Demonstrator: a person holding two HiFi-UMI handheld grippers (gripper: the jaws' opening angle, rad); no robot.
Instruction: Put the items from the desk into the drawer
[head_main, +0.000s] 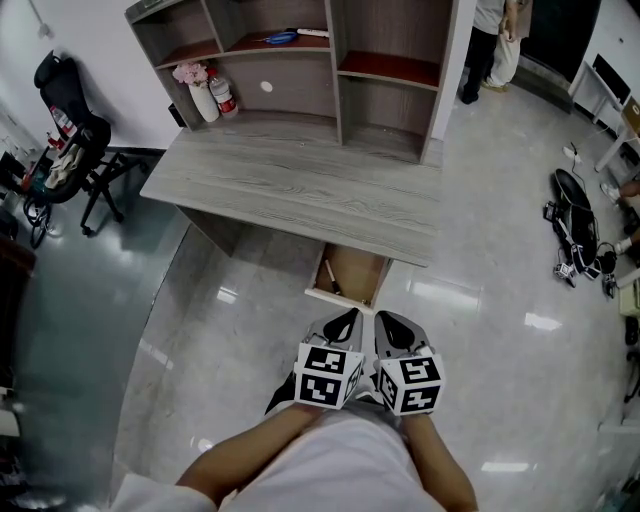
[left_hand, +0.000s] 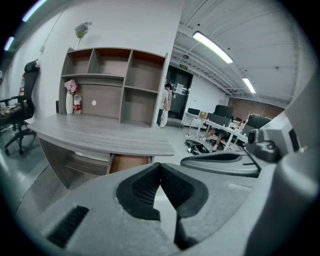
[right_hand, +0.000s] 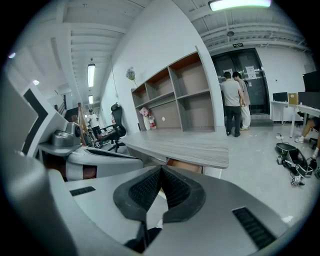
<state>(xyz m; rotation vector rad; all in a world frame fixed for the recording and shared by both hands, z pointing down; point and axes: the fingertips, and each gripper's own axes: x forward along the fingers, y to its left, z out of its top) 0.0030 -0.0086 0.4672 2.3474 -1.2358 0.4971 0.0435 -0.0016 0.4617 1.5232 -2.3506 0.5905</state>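
The grey wooden desk (head_main: 300, 185) carries a shelf unit at its back. A white vase of pink flowers (head_main: 201, 93) and a red-labelled bottle (head_main: 224, 96) stand at the desk's back left. Under the desk's front edge a brown drawer (head_main: 352, 277) is pulled out, with a small dark item lying in it. My left gripper (head_main: 346, 318) and right gripper (head_main: 386, 320) hang side by side just in front of the drawer, both shut and empty. The left gripper (left_hand: 160, 166) points at the desk (left_hand: 105, 136) and drawer (left_hand: 129, 162). The right gripper (right_hand: 161, 168) faces the desk (right_hand: 185, 147) too.
A blue object (head_main: 281, 38) lies on an upper shelf. A black office chair (head_main: 70, 150) stands left of the desk. A black bag (head_main: 577, 225) lies on the floor at the right. Two people (right_hand: 235, 102) stand by the far door.
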